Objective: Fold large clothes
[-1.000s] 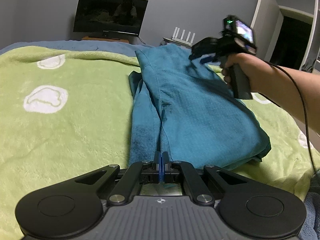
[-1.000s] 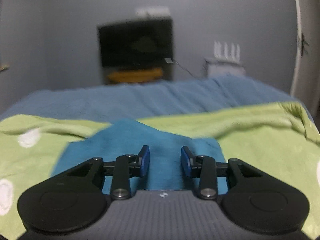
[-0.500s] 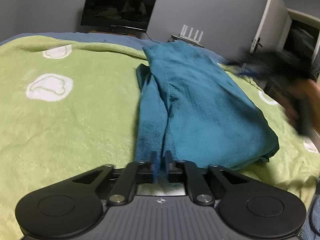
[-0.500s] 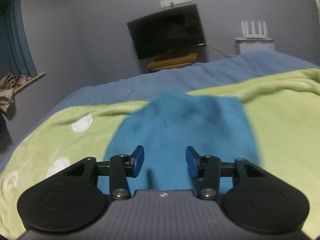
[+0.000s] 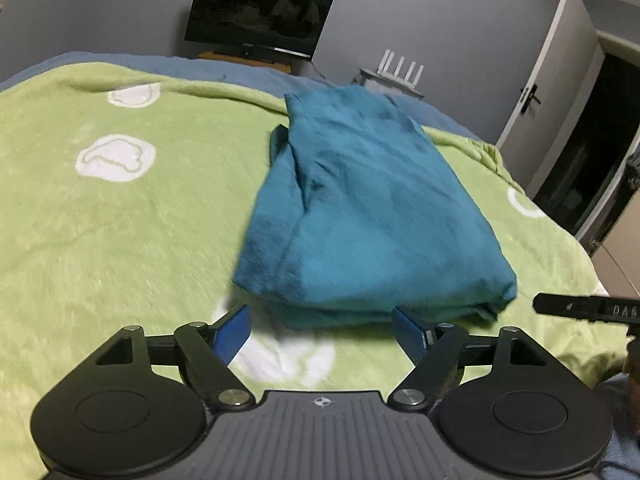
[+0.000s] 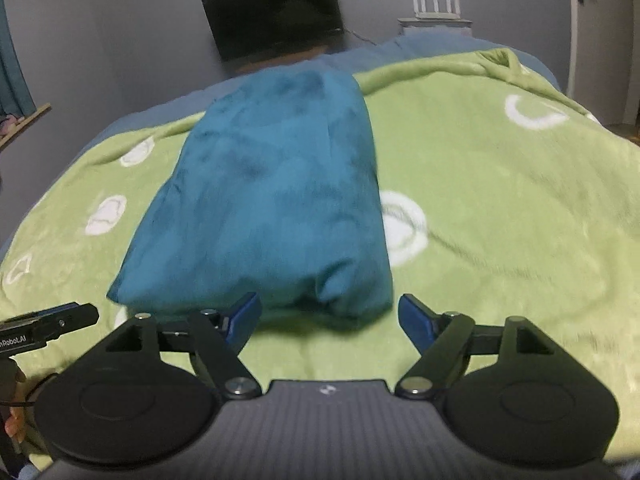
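Note:
A teal garment [image 5: 360,208] lies folded into a long narrow stack on the green blanket [image 5: 120,240]; it also shows in the right wrist view [image 6: 272,200]. My left gripper [image 5: 324,330] is open and empty, just short of the stack's near edge. My right gripper [image 6: 328,320] is open and empty, also just short of the near edge. Part of the right gripper's body [image 5: 588,308] shows at the right edge of the left wrist view. Part of the left gripper's body [image 6: 48,324] shows at the left edge of the right wrist view.
The green blanket has white ring patterns [image 6: 404,228] and covers a bed with a blue sheet [image 5: 240,70] at the far end. A dark TV [image 5: 260,14] and a white router [image 5: 400,70] stand by the far wall. A door [image 5: 552,92] is on the right.
My left gripper has let go of the garment's near edge and opened wide, pulling back. My right gripper has swung back from the far end to the near edge and opened wider.

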`<state>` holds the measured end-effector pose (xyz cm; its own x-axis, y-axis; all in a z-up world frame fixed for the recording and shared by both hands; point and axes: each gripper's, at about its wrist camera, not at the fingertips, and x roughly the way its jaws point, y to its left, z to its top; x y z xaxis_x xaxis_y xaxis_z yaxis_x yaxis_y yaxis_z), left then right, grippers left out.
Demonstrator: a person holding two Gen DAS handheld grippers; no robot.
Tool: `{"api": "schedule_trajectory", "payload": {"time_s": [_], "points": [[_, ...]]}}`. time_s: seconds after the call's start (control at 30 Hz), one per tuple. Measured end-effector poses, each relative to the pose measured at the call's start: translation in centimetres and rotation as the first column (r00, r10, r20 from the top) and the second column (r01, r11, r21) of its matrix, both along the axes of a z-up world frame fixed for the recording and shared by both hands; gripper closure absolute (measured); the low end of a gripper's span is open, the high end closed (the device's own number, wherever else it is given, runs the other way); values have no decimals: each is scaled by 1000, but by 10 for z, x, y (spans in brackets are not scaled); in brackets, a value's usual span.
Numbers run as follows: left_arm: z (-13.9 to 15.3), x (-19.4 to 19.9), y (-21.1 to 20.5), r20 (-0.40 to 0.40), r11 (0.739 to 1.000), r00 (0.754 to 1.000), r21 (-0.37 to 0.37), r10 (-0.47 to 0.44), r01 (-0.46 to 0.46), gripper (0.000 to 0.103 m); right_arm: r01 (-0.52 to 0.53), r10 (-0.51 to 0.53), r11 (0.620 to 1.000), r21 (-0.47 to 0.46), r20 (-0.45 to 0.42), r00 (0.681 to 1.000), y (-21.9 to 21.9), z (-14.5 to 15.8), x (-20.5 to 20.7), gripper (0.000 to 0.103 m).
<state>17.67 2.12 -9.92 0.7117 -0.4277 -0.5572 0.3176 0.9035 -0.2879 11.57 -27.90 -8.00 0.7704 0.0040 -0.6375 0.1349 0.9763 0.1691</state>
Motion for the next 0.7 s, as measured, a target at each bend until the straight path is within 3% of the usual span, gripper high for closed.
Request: {"api": "schedule_trajectory", "payload": {"time_s": [0.13,0.23,0.37,0.7], "points": [[3,-19,-21,-1,996,999,79,33,-33,11,-17,20,997,-76,41,999,18,-2,-16,10],[4,-30,-41,32,981,999,186,43,-48,5,-25,27,996,-83,19,999,21,-6,-16,8],[-3,-39,-61,35,950,999,312,13,-23,5,-16,13,997,-73,-33,999,19,-13,-11,8],[-5,-44,-68,46,942,999,337,-12,-4,6,-45,42,989,-139,-28,999,30,-17,-16,8]]}}
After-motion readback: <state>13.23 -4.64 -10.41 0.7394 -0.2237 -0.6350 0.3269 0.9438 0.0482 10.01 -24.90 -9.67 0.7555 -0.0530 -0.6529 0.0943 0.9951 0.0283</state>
